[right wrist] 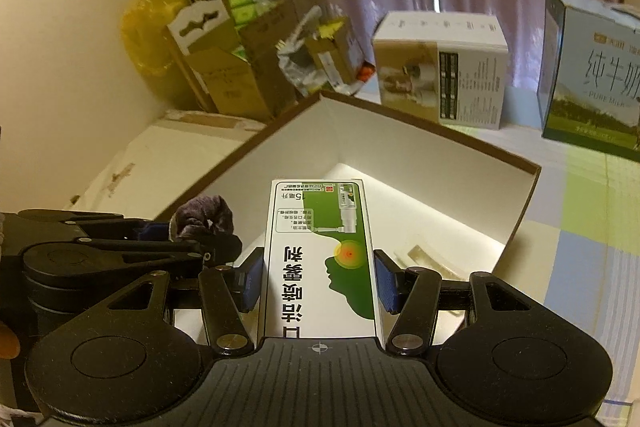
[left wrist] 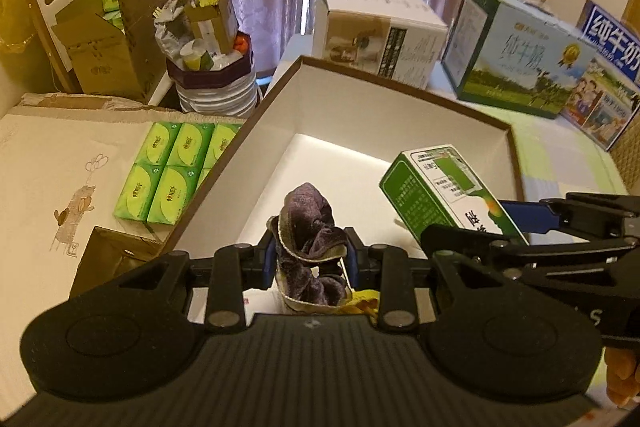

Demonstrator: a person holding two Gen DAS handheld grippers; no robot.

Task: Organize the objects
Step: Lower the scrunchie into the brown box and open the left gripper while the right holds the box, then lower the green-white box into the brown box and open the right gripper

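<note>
My left gripper (left wrist: 310, 261) is shut on a purple velvet scrunchie (left wrist: 310, 227) with a pale trim, held over the near edge of a large open white box (left wrist: 360, 115) with a brown rim. My right gripper (right wrist: 319, 281) is shut on a green and white spray carton (right wrist: 320, 255), gripped by its long sides and pointing into the same open box (right wrist: 400, 155). The spray carton (left wrist: 436, 191) and the right gripper's blue pads show at the right of the left wrist view. The scrunchie (right wrist: 204, 217) and the left gripper appear at the left of the right wrist view.
Green tissue packs (left wrist: 172, 167) lie left of the box on a cream cloth. Behind stand a white carton (left wrist: 376, 31), milk cartons (left wrist: 516, 55), a cluttered round tub (left wrist: 212, 67) and cardboard boxes (left wrist: 104, 47). A flat clear wrapper (right wrist: 428, 259) lies inside the box.
</note>
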